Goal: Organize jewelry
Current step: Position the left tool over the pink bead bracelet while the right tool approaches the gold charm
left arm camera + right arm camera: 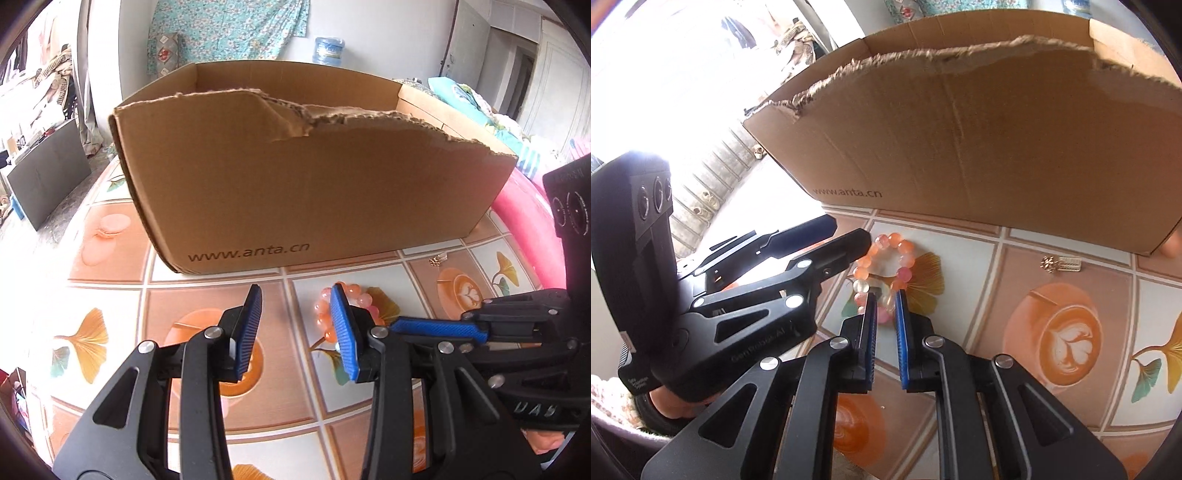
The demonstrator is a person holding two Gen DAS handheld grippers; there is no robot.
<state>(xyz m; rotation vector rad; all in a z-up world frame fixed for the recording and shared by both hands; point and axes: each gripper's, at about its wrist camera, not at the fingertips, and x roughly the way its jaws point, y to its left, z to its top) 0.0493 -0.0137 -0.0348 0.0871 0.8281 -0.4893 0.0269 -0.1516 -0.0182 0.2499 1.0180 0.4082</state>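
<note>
Bead bracelet (886, 267) lies flat on the bench (1052, 266), on a pale tile with a ginkgo-leaf print, just in front of the cardboard box (979, 140). It is a closed loop of orange, pink and clear beads, slightly oval in the right wrist view, long axis running from the box side toward the camera; no real pointing end.

Right hand-held gripper (886, 295) sits at the near end of the loop, jaws nearly closed with a narrow gap. The blue pads (899, 332) flank the nearest beads; whether they actually pinch a bead I cannot tell.

Left hand-held gripper (295, 299) is partly open, nothing between its pads. In the left wrist view its right finger covers part of the bracelet (325, 314), the other finger is off to the side over a brown tile.

Box stands upright, open top, torn front edge, "www.anta.cn" printed low on its front wall. 1 small gold clip-like piece (1060, 264) lies on the bench near the box's right corner, well apart from the bracelet.
</note>
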